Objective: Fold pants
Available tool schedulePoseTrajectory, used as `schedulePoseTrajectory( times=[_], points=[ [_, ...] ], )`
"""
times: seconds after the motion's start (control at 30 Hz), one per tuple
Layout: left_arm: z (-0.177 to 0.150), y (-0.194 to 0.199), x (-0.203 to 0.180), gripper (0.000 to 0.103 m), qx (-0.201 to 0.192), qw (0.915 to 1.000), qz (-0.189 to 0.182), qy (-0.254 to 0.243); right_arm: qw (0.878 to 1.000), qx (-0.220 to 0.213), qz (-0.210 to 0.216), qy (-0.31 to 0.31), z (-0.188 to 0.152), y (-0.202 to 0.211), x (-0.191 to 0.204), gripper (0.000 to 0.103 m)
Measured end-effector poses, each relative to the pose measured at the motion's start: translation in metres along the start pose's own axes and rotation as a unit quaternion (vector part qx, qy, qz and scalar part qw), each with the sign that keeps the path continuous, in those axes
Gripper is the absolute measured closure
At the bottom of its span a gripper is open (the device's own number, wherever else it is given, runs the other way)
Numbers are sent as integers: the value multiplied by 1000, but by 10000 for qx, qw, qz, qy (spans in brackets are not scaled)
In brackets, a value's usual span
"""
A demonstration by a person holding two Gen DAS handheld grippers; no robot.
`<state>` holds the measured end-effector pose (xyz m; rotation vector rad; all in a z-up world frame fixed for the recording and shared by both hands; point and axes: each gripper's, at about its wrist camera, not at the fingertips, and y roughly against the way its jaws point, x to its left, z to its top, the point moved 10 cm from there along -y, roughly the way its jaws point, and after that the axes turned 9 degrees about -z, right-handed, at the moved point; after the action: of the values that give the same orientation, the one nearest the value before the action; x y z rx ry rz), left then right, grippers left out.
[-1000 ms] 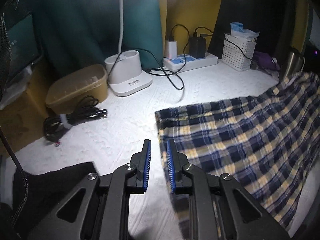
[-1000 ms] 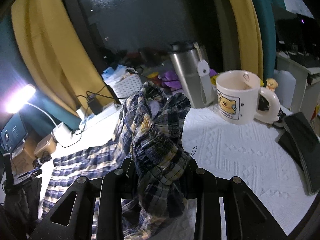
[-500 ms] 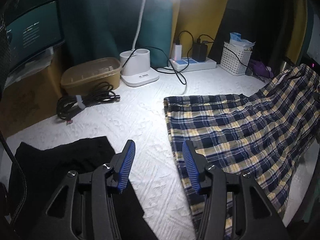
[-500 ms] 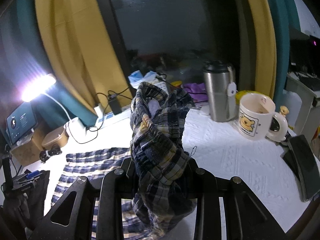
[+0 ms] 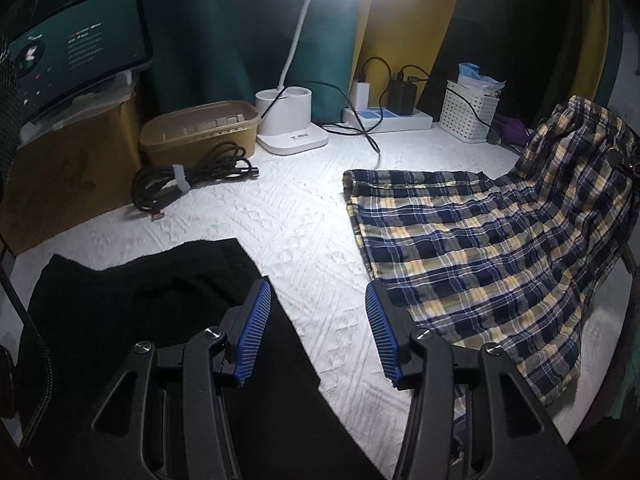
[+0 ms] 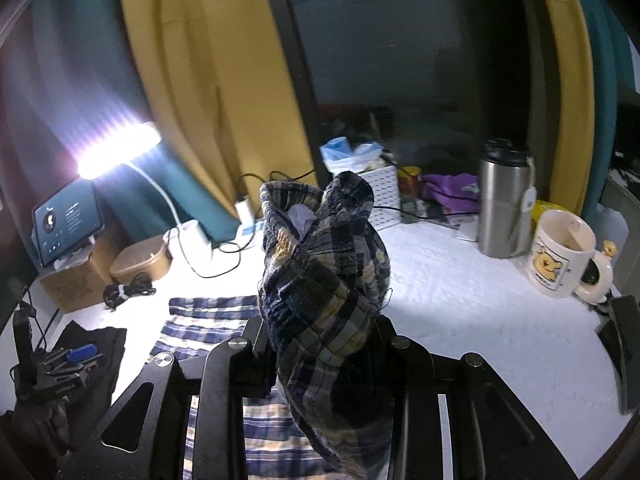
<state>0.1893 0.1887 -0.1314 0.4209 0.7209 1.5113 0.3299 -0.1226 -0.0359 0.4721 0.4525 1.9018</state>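
Note:
Plaid pants [image 5: 472, 240] in navy, yellow and white lie on the white textured cloth [image 5: 304, 224], leg ends at the left, waist end lifted at the right. My left gripper [image 5: 316, 328] is open and empty, above the cloth between the pants' near hem and a black garment [image 5: 132, 320]. My right gripper [image 6: 320, 344] is shut on the bunched plaid waistband [image 6: 320, 264] and holds it up above the table; its fingertips are hidden by the fabric.
A lit desk lamp base [image 5: 290, 124], a tan tub [image 5: 200, 132], a coiled black cable [image 5: 188, 176], a power strip [image 5: 388, 118] and a white basket [image 5: 468, 116] line the back. A steel tumbler [image 6: 504, 208], a bear mug [image 6: 560, 256] and a dark flat object [image 6: 624, 340] stand at the right.
My left gripper has opened and drawn back and up from the pants' left hem. My right gripper has lifted the waistband higher and further from the mug.

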Motion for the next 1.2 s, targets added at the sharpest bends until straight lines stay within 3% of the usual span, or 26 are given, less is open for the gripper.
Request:
schedulePoseTrajectory(
  times=[0.4, 0.87, 1.2],
  points=[
    [-8, 17, 28, 53, -71, 9999, 49, 113, 9985, 262, 379, 296, -16, -20, 70, 70],
    [-22, 28, 54, 51, -54, 9995, 163, 268, 9901, 980, 758, 667, -71, -70, 149, 70],
    [-24, 33, 71, 46, -74, 9988, 301, 383, 9812, 1372, 808, 1090, -106, -94, 193, 67]
  ],
)
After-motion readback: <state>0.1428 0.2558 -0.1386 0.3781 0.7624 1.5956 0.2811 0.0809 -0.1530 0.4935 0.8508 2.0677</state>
